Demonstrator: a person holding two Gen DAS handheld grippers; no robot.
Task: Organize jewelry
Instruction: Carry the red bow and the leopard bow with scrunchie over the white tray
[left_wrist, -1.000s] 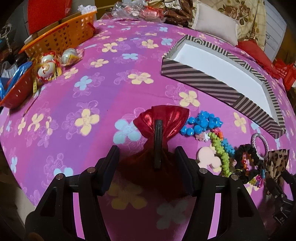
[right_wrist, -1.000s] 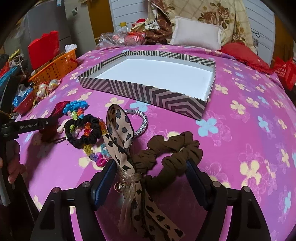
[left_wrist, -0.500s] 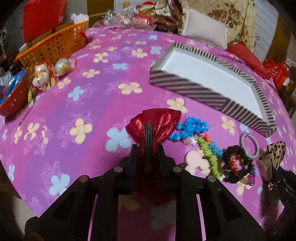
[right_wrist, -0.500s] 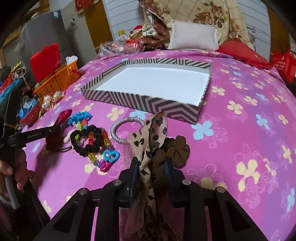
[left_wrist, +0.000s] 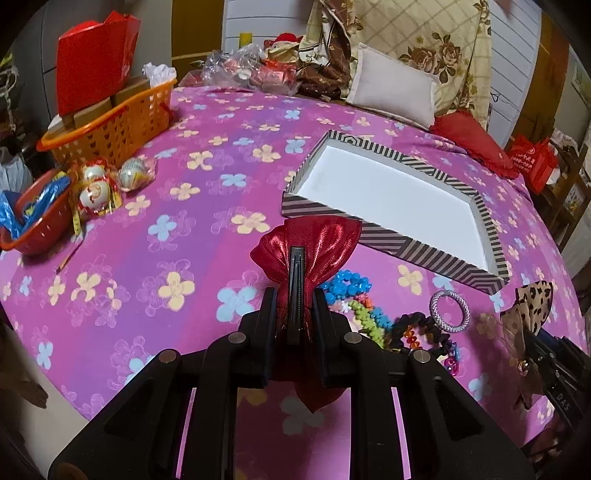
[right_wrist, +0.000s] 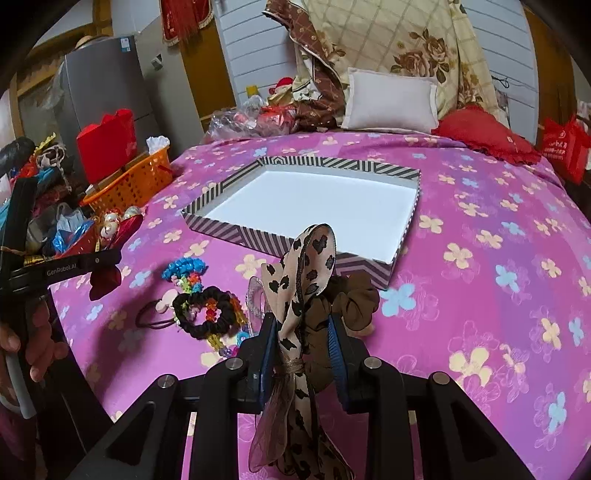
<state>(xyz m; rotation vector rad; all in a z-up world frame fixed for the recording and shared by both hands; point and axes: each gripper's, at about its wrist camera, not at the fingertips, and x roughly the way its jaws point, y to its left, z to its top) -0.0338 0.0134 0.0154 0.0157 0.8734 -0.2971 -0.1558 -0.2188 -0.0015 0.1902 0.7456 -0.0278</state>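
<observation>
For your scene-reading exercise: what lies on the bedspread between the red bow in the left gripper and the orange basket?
In the left wrist view, only bare flowered bedspread lies between the red bow and the orange basket; the wrapped ornaments sit off to the left.

The striped tray (right_wrist: 406, 218) lies open-topped with its white floor bare, so nothing blocks entry from above. In front of the tray, the heap of beaded bracelets (left_wrist: 354, 299), a black scrunchie (right_wrist: 205, 312) and a silver bangle (left_wrist: 450, 308) clutter the pink flowered cover (right_wrist: 498, 295). Left of the tray a wide bare stretch of cover runs to the orange basket (left_wrist: 110, 125) and red bowl (left_wrist: 33, 221) at the edge. Right of the tray the cover is bare. Behind the tray stand a pillow (right_wrist: 391, 99) and wrapped packets (left_wrist: 251, 72)
</observation>
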